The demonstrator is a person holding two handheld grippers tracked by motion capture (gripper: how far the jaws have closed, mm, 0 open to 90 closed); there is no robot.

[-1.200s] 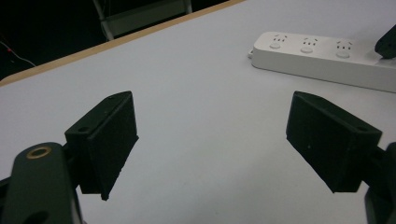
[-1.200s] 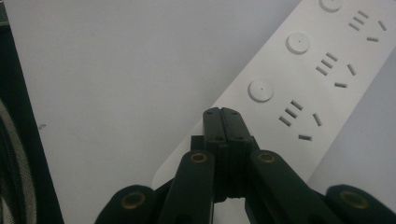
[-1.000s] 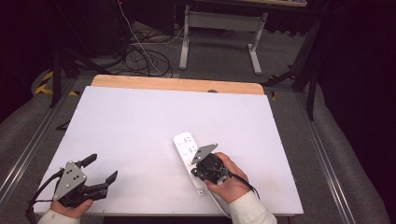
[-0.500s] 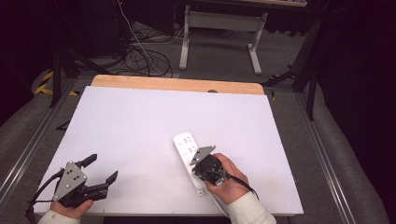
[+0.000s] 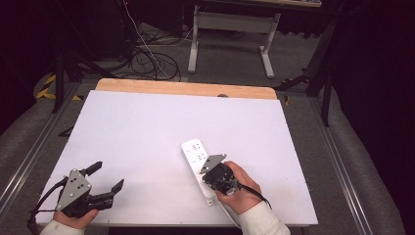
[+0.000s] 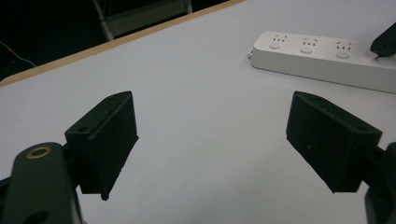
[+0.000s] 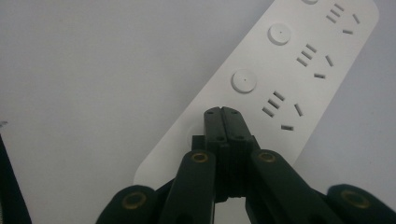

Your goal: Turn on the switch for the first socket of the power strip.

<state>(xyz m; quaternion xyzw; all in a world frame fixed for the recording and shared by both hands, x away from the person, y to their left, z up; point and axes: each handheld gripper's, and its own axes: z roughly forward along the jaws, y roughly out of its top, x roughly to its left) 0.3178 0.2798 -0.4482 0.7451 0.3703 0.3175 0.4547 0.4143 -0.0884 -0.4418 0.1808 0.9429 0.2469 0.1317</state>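
From above the table (image 5: 147, 127), I am seeing a white power strip (image 5: 195, 155) lying on the white top, right of centre and toward my side, running diagonally with its far end pointing away and slightly left. My right tongs (image 5: 211, 166) are sitting over the near half of that strip, with my right hand (image 5: 240, 188) wrapped around the body and a grey plate tilted on top. My left tongs (image 5: 105, 177) are resting near the front left corner of the table, well apart from the strip, and their two black jaws are spreading wide with only bare table between them; my left hand (image 5: 73, 215) is gripping the rear. Along the left tongs (image 6: 210, 144), I am looking across open table between two widely parted pads, and the power strip (image 6: 322, 56) is lying farther off at the upper right, showing three round buttons with sockets beside them; a dark tip of the other tool is touching or hovering just over its right end, and I cannot tell which. Along the right tongs (image 7: 222, 122), I am seeing the jaws pressed flat together with nothing between them, their joined tip lying over a round button near the end of the power strip (image 7: 285, 60), while two more buttons and their socket slots are running away toward the upper right.
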